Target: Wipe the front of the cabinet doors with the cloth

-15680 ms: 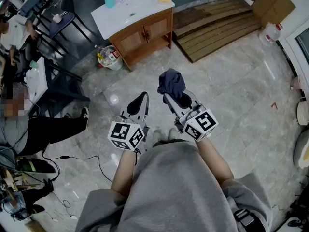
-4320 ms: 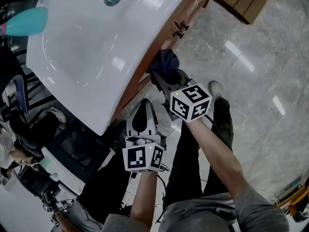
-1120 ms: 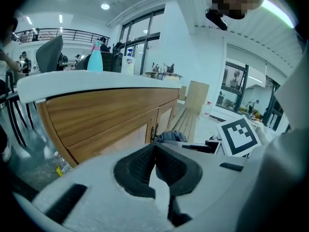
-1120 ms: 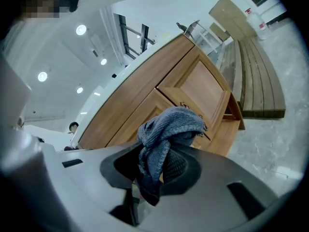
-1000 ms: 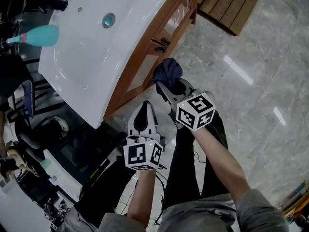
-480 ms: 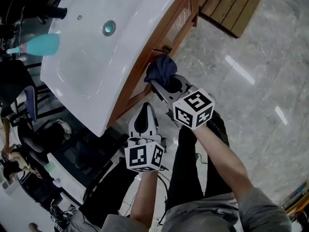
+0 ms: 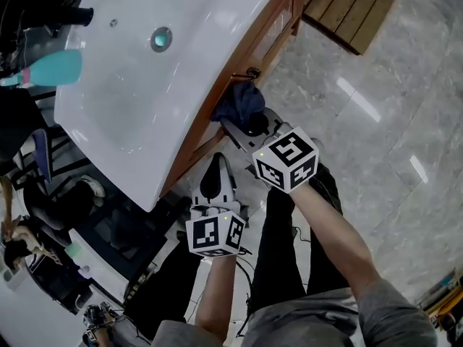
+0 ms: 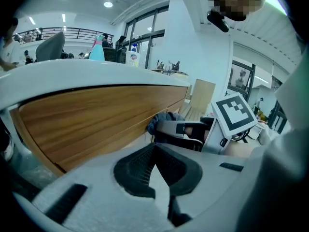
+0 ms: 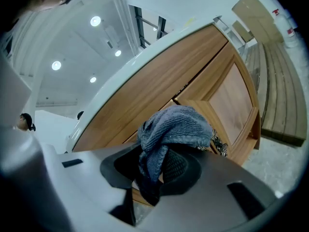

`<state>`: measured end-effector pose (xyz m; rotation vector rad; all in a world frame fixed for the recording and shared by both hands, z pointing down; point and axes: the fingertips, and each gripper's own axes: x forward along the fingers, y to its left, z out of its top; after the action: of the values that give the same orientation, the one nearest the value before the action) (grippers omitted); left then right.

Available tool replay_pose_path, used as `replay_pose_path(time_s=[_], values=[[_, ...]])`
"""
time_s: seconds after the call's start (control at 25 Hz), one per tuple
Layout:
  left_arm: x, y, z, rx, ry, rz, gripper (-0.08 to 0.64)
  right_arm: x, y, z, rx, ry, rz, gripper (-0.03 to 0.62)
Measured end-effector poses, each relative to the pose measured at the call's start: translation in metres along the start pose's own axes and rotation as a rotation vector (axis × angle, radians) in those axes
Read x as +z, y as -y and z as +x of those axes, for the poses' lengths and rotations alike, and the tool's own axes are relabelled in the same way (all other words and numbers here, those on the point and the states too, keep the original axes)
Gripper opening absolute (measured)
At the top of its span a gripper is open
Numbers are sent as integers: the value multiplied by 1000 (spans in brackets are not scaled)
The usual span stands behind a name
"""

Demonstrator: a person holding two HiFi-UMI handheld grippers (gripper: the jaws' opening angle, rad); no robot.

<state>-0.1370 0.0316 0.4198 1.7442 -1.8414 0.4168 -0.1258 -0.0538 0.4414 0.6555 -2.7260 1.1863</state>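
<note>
Right gripper [image 9: 157, 170] clamped on crumpled dark blue terry cloth [image 9: 176, 124], cloth against brown wooden cabinet doors [image 9: 231, 98], left gripper [image 8: 154, 148] jaws together, empty.

the cloth [image 9: 174, 129] is dark blue. the cabinet doors [image 9: 231, 100] are brown with wood grain, the sink top [image 7: 145, 85] white, the bottle [image 7: 51, 67] teal, the floor [image 7: 376, 143] grey and veined, the marker cubes [image 7: 286, 159] black-and-white.

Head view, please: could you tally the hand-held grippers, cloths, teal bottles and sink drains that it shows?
hand-held grippers: 2
cloth: 1
teal bottle: 1
sink drain: 1
Total: 5
</note>
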Motion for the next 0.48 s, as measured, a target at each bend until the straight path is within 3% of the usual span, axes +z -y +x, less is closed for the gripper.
replay_pose_path(time_s=[0.48], values=[[-12, -4, 17, 2, -22, -14, 6, -28, 23, 15, -35, -85, -10, 89]])
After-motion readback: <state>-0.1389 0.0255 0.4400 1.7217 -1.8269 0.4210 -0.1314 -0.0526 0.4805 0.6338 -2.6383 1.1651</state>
